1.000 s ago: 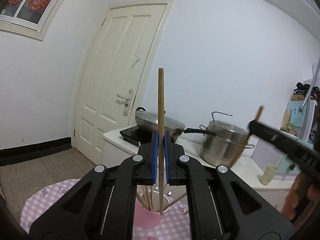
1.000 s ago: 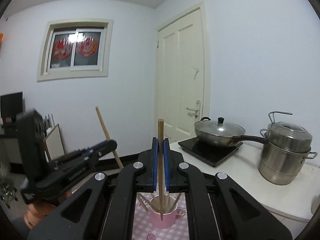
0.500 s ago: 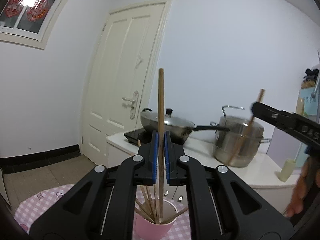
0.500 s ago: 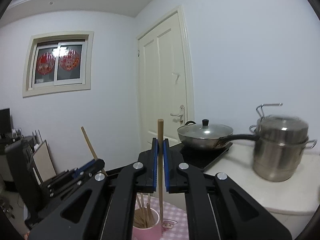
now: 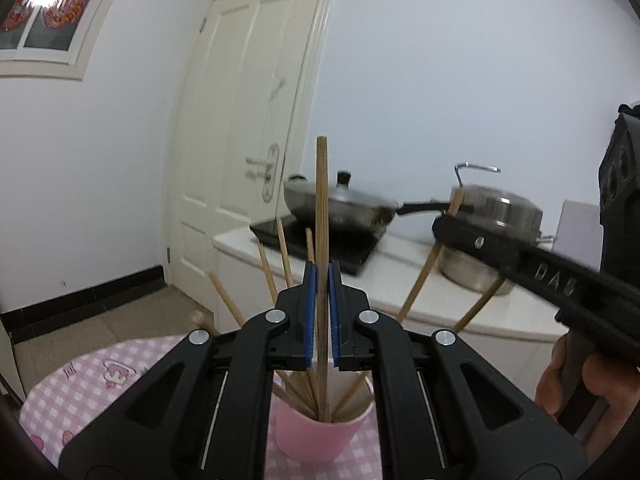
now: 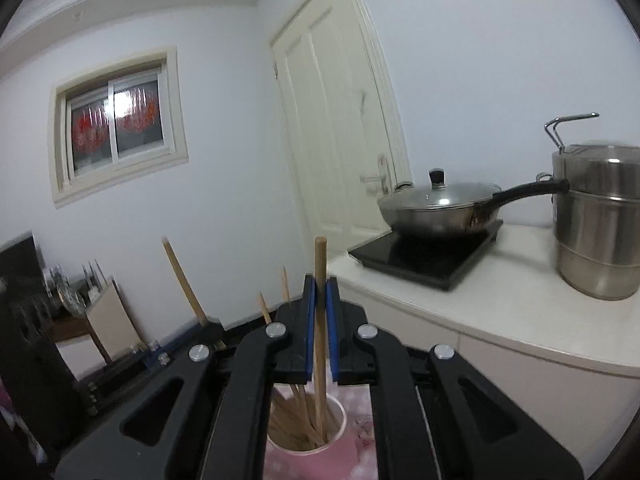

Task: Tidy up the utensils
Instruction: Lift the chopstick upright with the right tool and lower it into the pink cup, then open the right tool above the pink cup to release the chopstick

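Pink-checked tablecloth (image 5: 100,376) underlies a pink cup (image 5: 320,436) holding splayed wooden chopsticks. Left gripper (image 5: 320,308) is clamped on one chopstick (image 5: 321,208), long axis vertical, lower tip inside the cup. Right gripper (image 6: 319,320) pinches a second chopstick (image 6: 320,264), likewise upright, tip in the cup. Beyond: white counter (image 6: 480,300), lidded wok (image 6: 436,208), steel pot (image 6: 600,220), door (image 5: 248,128).

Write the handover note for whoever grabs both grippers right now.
Left gripper: shut on an upright chopstick, lower end inside the pink cup.
Right gripper: shut on another chopstick, lower end also in the cup.
The cup stands on the pink checked cloth with several chopsticks already in it.
Done: both sticks brought into the cup.
Left: release both, then check for more utensils; none are visible outside the cup.
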The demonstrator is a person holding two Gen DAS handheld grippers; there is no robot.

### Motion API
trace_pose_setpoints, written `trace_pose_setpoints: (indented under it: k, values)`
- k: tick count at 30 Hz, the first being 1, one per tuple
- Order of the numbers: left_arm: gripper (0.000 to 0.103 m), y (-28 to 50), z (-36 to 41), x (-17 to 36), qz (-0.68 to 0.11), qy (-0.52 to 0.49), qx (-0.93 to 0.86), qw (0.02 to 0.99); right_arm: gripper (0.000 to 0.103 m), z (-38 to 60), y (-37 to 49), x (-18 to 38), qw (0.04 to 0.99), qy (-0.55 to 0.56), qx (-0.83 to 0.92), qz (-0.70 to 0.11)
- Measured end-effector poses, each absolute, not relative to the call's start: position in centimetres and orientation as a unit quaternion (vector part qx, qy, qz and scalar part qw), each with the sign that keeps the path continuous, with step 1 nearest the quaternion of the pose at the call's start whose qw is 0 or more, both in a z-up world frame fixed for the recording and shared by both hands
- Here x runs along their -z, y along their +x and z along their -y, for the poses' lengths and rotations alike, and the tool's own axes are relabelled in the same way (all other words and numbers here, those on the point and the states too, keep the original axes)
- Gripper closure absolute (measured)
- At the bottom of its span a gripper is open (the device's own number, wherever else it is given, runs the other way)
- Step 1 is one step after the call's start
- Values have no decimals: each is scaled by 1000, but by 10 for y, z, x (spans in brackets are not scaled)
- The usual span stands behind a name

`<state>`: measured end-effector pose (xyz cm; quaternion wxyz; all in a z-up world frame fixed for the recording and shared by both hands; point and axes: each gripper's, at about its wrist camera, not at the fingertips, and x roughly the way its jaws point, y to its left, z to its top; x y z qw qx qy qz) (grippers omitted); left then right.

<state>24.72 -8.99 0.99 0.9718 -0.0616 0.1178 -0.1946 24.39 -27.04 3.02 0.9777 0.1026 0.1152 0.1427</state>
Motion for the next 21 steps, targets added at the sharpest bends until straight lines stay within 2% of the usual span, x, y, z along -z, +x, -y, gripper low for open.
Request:
trace_pose_setpoints:
  k: [18,19,21]
  values:
    - [95,254,89,-3,-174,-61,212,960,96,270,248,-36,976,107,-127,-141]
    - [92,254,89,-3,-177,-60,212,959,96,269,248,-36,976,106,-125,-142]
    - [62,252,89,-3,-176,-59,212,959,95,270,247,-36,976,107,-124,-141]
